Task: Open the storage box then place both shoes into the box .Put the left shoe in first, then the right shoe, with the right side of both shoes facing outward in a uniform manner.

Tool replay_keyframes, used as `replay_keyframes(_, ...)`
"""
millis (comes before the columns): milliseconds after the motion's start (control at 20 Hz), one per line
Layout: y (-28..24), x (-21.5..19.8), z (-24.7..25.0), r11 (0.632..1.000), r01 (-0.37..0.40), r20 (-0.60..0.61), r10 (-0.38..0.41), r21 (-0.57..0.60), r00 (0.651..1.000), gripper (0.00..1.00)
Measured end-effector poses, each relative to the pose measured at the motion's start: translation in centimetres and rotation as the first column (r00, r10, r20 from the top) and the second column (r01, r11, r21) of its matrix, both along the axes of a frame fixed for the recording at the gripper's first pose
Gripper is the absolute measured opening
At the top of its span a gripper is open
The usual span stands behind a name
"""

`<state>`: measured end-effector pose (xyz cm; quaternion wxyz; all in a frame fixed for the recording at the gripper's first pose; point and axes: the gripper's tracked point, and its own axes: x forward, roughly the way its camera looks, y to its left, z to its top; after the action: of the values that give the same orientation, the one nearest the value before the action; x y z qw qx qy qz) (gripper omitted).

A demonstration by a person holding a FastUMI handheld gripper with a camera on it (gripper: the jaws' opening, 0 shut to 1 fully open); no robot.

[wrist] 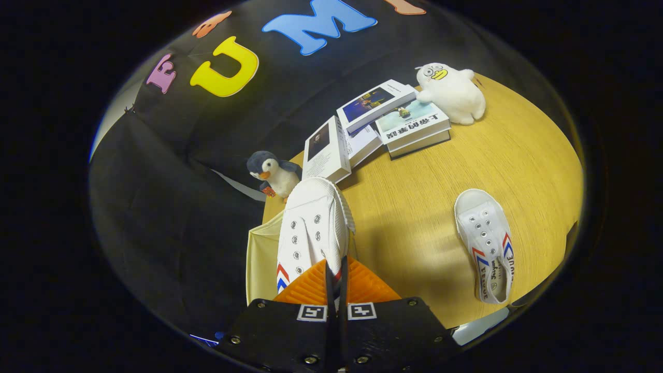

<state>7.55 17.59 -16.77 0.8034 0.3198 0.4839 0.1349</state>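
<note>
Tabletop [414,207]: round, wood-grain; carries everything below except the held shoe.

Box [261,259]: pale cream wall or flap showing at the tabletop's near edge, beside and beneath the held shoe; whether it is fully open cannot be told.

Books [393,122]: loose stack at the far side, one standing on end — well apart from the work.

Held shoe [311,233]: white canvas lace-up, no laces, red-and-blue stripes on the side; lifted off the tabletop, toe pointing away, hanging over the edge of the box. Which foot it is cannot be told.

Second shoe [487,248]: same make, lying flat on the tabletop with the opening up, well apart from the box.

Duck toy [453,93]: white plush, touching the books.

Penguin toy [272,173]: small plush at the tabletop's edge, just beyond the held shoe's toe.

Hand-held gripper [335,274]: fingers drawn nearly together, pinching the held shoe at its heel end.

Handling, judged: light; canvas upper soft and apt to fold, rubber sole stiff. A thin pinch at the heel lets the toe droop and swing — the firm heel collar or the sole edge looks the surest hold.
</note>
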Motion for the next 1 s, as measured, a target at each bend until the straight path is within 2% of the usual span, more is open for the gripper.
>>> replay_keyframes(550, 8.6, 0.3, 1.1, 0.997, -0.06, 0.005, 0.06, 0.042, 0.998, 0.0)
replay_keyframes(1000, 13.9, -0.5, -2.0, 0.993, -0.114, -0.015, 0.113, -0.029, 0.993, 0.0)
